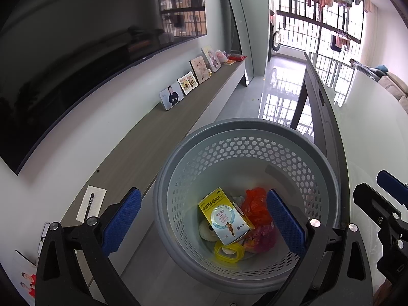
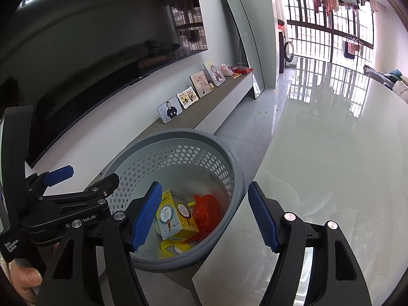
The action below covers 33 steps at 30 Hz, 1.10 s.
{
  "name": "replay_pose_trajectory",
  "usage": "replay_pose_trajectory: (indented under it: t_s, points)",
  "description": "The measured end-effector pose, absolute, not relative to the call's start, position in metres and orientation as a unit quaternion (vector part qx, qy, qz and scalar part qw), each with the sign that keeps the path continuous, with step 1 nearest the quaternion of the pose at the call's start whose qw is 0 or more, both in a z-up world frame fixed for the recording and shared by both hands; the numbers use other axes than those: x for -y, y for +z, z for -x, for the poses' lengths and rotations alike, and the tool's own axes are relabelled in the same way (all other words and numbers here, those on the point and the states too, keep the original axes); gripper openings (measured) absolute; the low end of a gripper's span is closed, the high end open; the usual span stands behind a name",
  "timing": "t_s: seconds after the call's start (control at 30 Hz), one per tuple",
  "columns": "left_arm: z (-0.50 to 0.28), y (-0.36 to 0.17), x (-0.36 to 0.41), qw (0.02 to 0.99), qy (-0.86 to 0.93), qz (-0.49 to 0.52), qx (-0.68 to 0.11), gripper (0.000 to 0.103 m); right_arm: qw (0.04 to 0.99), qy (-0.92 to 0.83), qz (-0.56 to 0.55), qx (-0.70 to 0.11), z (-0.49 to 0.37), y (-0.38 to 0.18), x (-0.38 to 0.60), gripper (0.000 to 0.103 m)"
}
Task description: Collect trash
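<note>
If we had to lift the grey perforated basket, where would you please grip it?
On the solid rim of the grey perforated basket, probably from above, one finger inside and one outside. The rim is smooth and open on top, and the table crowds one side.

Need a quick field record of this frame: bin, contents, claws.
bin: grey perforated basket, on the floor beside the white table
contents: yellow box, red bag, yellow ring
left claw: open, empty, above the bin
right claw: open, empty, over the bin rim
cabinet: notepad with pen, photo frames
</note>
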<state>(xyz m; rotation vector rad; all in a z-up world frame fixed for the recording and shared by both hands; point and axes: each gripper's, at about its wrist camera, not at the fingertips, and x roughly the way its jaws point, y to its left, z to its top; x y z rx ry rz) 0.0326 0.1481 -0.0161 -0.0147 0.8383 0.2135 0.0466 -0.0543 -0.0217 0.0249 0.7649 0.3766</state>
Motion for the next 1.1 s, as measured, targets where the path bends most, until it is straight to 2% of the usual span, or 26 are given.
replay_pose_trajectory:
  t_s: [1.1]
  points:
    - [-0.028, -0.007, -0.122, 0.913, 0.09, -0.012, -0.398, 0.096, 0.917, 0.158, -0.041, -0.364, -0.036, -0.011, 0.092, 0.067]
